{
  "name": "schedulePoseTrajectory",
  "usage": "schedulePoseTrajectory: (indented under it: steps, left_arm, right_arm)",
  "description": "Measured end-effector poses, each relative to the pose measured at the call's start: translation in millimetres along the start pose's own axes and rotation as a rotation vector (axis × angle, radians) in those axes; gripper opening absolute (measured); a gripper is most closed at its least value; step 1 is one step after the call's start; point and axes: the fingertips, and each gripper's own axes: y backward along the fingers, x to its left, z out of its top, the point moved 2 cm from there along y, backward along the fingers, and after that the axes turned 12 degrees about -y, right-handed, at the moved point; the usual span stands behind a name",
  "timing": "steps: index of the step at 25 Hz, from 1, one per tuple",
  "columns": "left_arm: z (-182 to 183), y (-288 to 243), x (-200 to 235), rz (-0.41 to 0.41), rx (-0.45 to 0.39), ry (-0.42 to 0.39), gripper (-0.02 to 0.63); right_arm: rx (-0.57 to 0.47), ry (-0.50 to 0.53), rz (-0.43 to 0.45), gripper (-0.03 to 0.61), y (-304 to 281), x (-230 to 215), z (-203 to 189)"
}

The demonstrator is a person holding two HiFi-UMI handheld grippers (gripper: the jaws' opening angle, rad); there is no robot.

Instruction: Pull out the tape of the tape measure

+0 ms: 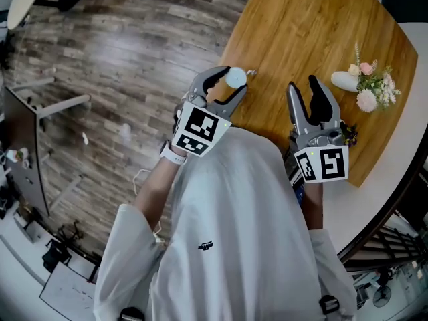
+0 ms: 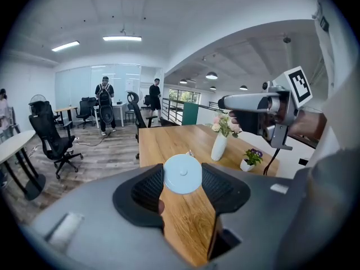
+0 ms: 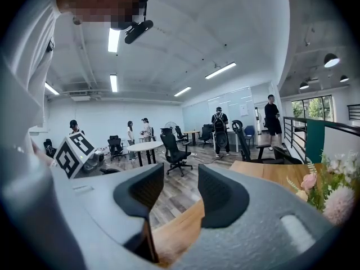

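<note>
While your left gripper (image 1: 230, 83) clamps the round white tape measure (image 2: 182, 174), your right gripper (image 1: 304, 89) stands parted, holding nothing.

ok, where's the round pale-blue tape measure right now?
The tape measure is clamped in the left gripper, upper centre of the head view, over the wooden table's left edge; white flower vase to its right.

The wooden table (image 1: 301, 39) bears a white flower vase (image 1: 344, 80) and a small potted plant (image 2: 247, 163).
</note>
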Motion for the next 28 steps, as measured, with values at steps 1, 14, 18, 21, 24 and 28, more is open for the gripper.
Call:
schedulePoseTrajectory:
  steps: [1, 14, 18, 21, 24, 28]
  left_arm:
    - [5, 4, 1, 0.001, -0.011, -0.002, 0.233]
    - [22, 38, 1, -0.022, -0.065, -0.039, 0.233]
    - [23, 42, -1, -0.053, -0.065, -0.077, 0.233]
    - [26, 45, 0, -0.074, -0.063, -0.12, 0.233]
    - [31, 49, 0, -0.104, -0.064, -0.179, 0.233]
    - [39, 53, -3, -0.165, -0.077, -0.25, 0.233]
  right_arm:
    - [-0.001, 0.004, 0.01, 0.184, -1, 3, 2]
    - [0.019, 0.077, 0.115, 0.184, -7, 26, 9]
    - [0.083, 0.063, 0.18, 0.183, -12, 33, 0]
    - [0.125, 0.099, 0.245, 0.176, -13, 42, -4]
    - [0.17, 0.13, 0.317, 0.176, -15, 53, -9]
    - [0.22, 0.17, 0.399, 0.167, -16, 66, -16]
